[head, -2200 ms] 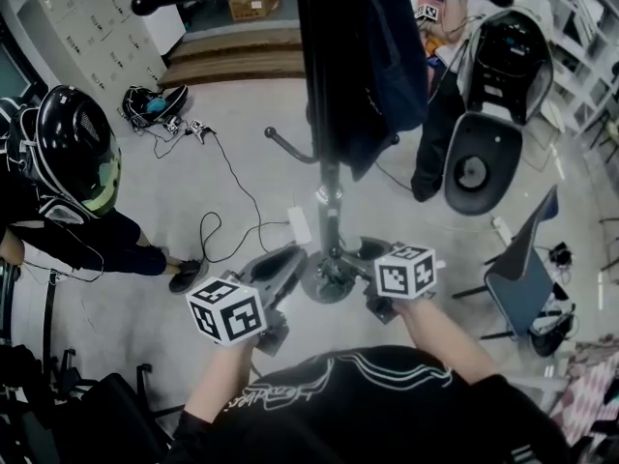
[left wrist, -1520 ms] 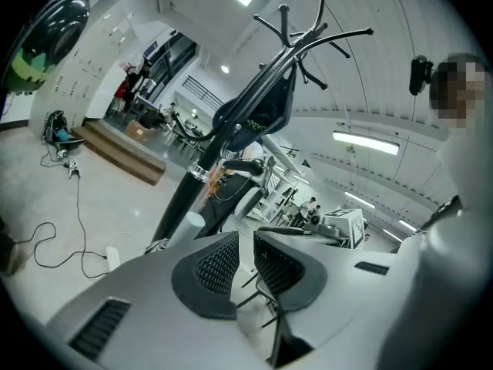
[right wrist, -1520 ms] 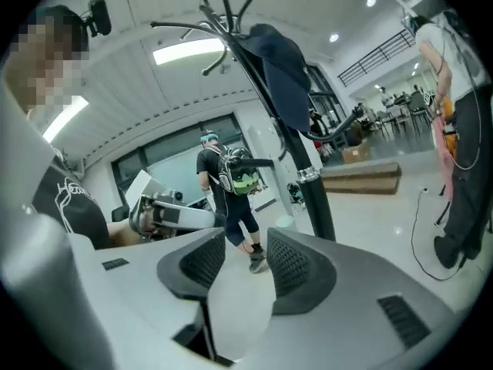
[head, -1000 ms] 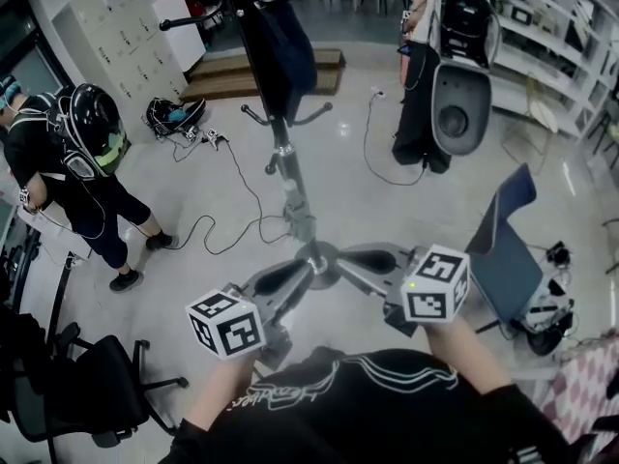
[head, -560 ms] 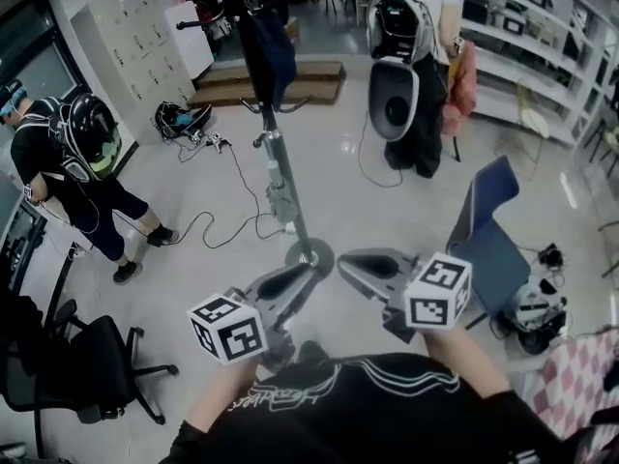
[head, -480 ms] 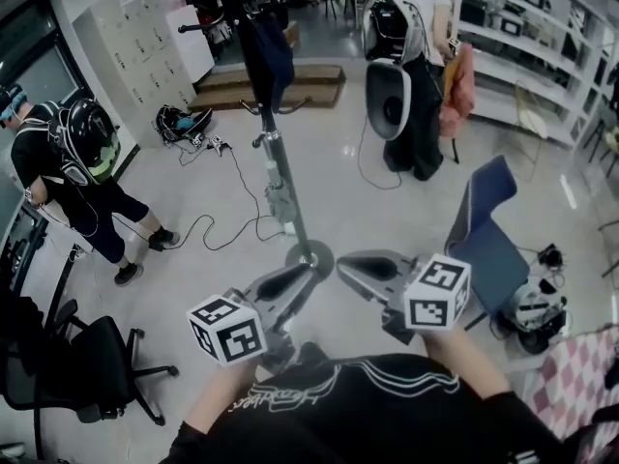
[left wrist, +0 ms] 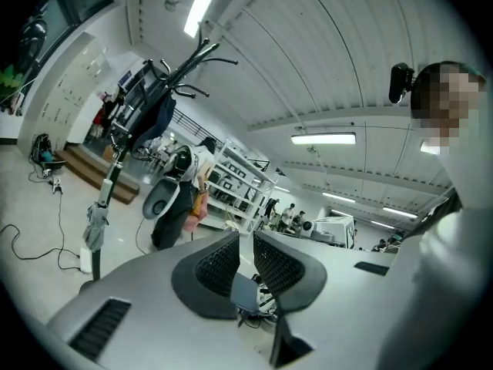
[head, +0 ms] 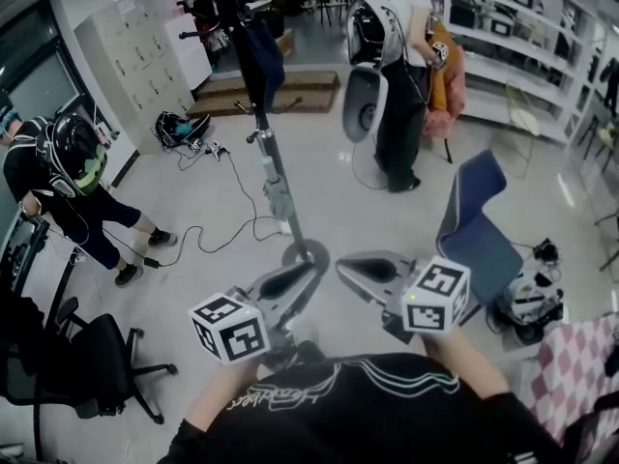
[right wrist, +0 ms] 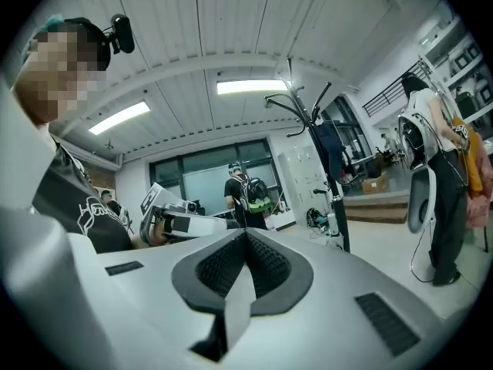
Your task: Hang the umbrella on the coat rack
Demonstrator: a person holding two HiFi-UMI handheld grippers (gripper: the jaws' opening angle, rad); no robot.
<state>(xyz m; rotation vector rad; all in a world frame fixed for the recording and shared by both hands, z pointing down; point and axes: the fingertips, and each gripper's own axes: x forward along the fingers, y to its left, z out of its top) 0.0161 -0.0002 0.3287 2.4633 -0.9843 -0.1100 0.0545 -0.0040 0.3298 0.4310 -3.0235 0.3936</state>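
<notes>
Head view: grey folded umbrella (head: pixel 278 199) hangs low on the coat rack (head: pixel 259 114) pole, under a dark jacket (head: pixel 261 61). Both my grippers sit low in front of me, pointing twd the rack. L gripper (head: pixel 295 278): jaws a bit apart, nothing btwn them. R gripper (head: pixel 356 267): jaws pressed together, empty. Lockers (head: pixel 135 61) by the wall have paper labels, too small to read. Shelves (head: pixel 522 56) at right hold boxes, contents unclear. Marker cube (head: pixel 229 327): b/w squares only. Print on my black shirt (head: pixel 348 404) isn't legible.
</notes>
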